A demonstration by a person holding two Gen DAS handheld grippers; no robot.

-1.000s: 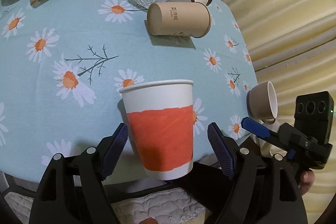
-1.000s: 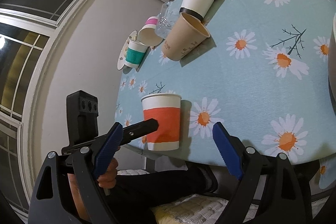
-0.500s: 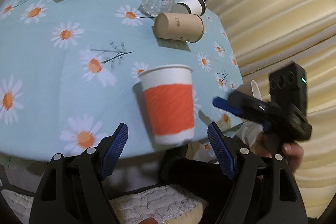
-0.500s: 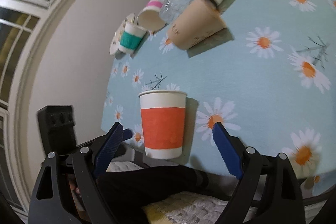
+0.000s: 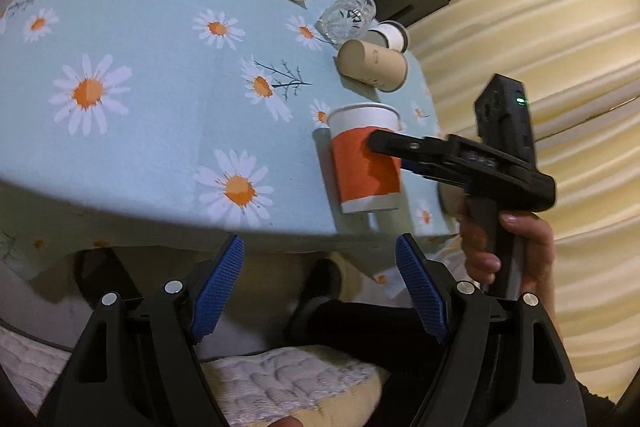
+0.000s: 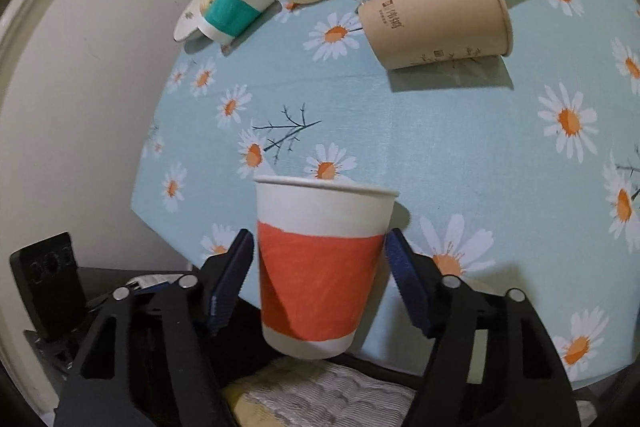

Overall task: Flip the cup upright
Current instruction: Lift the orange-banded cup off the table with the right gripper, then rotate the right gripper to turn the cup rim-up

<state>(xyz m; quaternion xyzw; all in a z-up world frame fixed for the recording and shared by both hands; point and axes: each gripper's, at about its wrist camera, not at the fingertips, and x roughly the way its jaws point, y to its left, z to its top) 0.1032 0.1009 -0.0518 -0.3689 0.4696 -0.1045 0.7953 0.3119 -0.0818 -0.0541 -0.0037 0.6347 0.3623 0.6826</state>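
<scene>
The orange-banded white paper cup (image 6: pixel 322 263) stands upright, mouth up, at the near edge of the daisy-print tabletop (image 6: pixel 440 131). The right hand-held gripper (image 6: pixel 319 281) brackets its band, contact unclear; the left hand-held gripper (image 5: pixel 320 289) is spread, below the cup.

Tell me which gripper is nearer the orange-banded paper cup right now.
Right. The right gripper has its jaws on either side of the orange-banded paper cup, at its band. The left gripper is off the tablecloth's near edge, jaws open, short of the cup.
</scene>
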